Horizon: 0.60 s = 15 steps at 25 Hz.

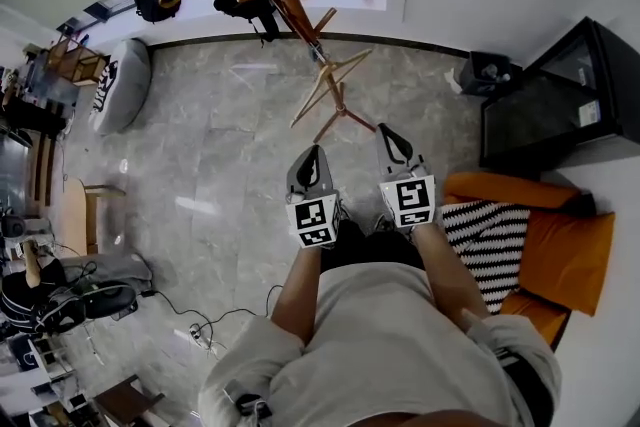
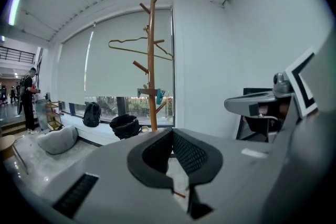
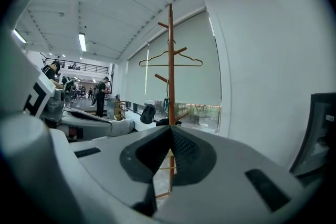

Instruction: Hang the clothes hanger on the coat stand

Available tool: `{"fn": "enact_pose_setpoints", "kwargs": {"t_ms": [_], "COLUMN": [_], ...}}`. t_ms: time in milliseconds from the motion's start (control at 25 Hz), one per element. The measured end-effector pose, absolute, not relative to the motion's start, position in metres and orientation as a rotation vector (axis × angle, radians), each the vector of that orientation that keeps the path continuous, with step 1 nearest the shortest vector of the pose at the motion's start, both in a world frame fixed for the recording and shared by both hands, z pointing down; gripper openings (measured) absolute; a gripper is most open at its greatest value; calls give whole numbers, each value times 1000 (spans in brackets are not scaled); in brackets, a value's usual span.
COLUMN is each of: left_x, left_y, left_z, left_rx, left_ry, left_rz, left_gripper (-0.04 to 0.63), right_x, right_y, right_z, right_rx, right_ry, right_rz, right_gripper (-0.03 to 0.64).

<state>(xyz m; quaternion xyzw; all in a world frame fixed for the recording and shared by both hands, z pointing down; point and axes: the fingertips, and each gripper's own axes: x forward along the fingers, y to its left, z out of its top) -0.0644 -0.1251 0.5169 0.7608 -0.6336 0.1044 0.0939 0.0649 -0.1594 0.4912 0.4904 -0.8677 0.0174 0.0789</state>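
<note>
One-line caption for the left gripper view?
Left tool, shut and empty, faces the wooden coat stand, a hanger hung on one of its pegs.

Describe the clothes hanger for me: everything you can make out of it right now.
The clothes hanger is a thin, light-brown open frame: two sloping shoulders, a straight lower bar and a small hook on top. Whether it is wire or slim wood cannot be told. It carries no garment. It hangs high on the wooden coat stand, hooked at one of the upper pegs, with its arms spread to both sides of the pole and roughly level in the right gripper view. Only the stand touches it.
</note>
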Motion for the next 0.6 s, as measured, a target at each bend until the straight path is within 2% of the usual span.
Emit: {"fn": "enact_pose_setpoints", "kwargs": {"t_ms": [600], "left_x": [-78], "left_y": [-69], "left_z": [433], "left_rx": [2435], "left_ry": [-1834], "left_rz": [198], "left_gripper": [9], "right_x": [65], "right_y": [-101], "right_z": [395], "right_rx": [1686], "right_ry": [-2567], "right_rz": [-104], "right_gripper": [5]}}
